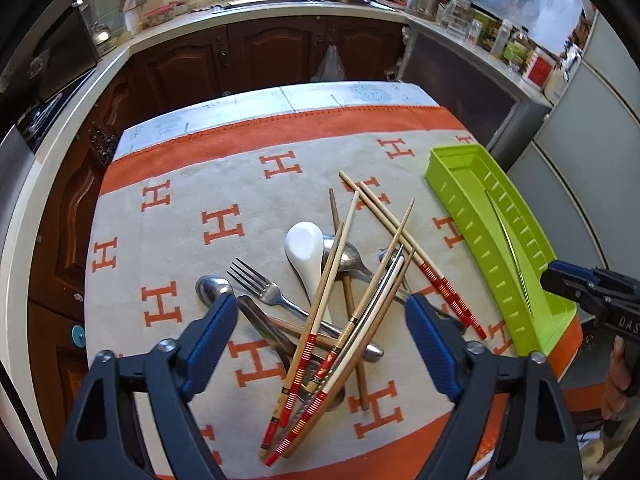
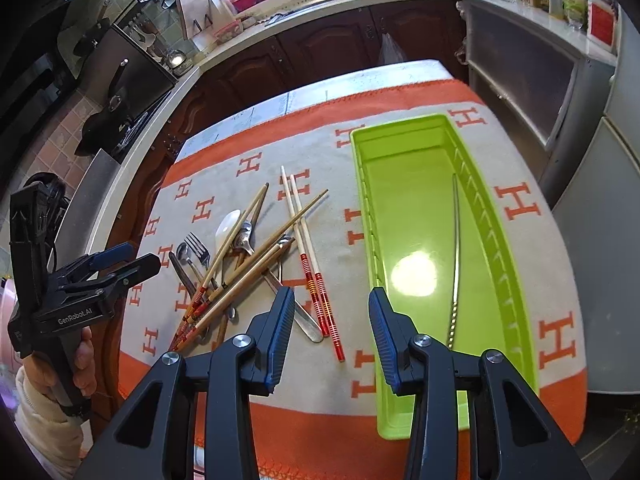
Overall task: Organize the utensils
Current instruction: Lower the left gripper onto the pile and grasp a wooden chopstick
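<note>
A tangled pile of wooden chopsticks (image 1: 340, 304) with red-banded ends lies on the cloth, mixed with a white ceramic spoon (image 1: 305, 242), a fork (image 1: 256, 284) and metal spoons (image 1: 212, 286). My left gripper (image 1: 320, 304) hovers over this pile, open, with nothing pressed between its pads. On the right stands a long green tray (image 1: 460, 184) holding one metal chopstick (image 2: 456, 240). My right gripper (image 2: 331, 294) is open and empty above the cloth, at the tray's (image 2: 400, 184) left rim. A separate pair of red-ended chopsticks (image 2: 316, 284) lies just left of it.
An orange and beige cloth with H marks (image 1: 168, 200) covers the small table. Dark wooden cupboards (image 1: 272, 56) and a crowded counter run behind and to the left. A grey fridge (image 2: 600, 240) stands close on the right. A hand in a pale sleeve (image 2: 80, 356) holds the left gripper.
</note>
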A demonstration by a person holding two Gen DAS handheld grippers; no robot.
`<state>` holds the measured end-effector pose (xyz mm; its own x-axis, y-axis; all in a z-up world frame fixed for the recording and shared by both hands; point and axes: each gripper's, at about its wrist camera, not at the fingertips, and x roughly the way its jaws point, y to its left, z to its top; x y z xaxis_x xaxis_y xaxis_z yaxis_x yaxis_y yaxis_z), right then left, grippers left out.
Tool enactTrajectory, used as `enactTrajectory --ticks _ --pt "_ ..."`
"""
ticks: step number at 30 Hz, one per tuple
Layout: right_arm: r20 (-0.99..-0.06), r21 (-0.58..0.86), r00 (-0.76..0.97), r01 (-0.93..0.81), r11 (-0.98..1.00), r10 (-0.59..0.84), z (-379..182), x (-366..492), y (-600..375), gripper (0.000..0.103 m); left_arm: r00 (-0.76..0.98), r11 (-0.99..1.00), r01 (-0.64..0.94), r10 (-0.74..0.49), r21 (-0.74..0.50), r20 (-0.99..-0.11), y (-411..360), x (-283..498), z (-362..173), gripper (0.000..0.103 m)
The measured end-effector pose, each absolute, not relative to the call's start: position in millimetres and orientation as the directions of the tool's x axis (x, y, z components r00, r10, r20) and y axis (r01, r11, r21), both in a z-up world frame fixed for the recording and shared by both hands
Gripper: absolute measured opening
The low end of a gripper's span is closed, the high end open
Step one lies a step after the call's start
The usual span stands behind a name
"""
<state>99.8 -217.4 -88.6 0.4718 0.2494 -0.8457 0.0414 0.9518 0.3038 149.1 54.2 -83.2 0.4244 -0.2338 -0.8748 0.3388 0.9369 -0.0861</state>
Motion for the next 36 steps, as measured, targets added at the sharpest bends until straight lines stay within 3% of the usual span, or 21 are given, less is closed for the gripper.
enactTrajectory --ticks 11,29,36 --pt "-0.859 0.35 0.39 -0.024 0.936 0.331 -136 123 -199 0.04 0.276 0.865 0.499 -0.221 -0.058 -0.935 29 161 -131 0.011" --pt "-0.842 0.423 0.346 -0.051 0.905 0.413 -164 132 -192 0.04 0.197 0.874 0.474 -0.228 -0.111 -0.953 58 156 -131 0.01" --pt "-0.843 0.426 0.326 -0.081 0.901 0.428 -166 129 -176 0.04 0.121 0.893 0.395 -0.284 -0.217 -0.951 87 151 -151 0.013"
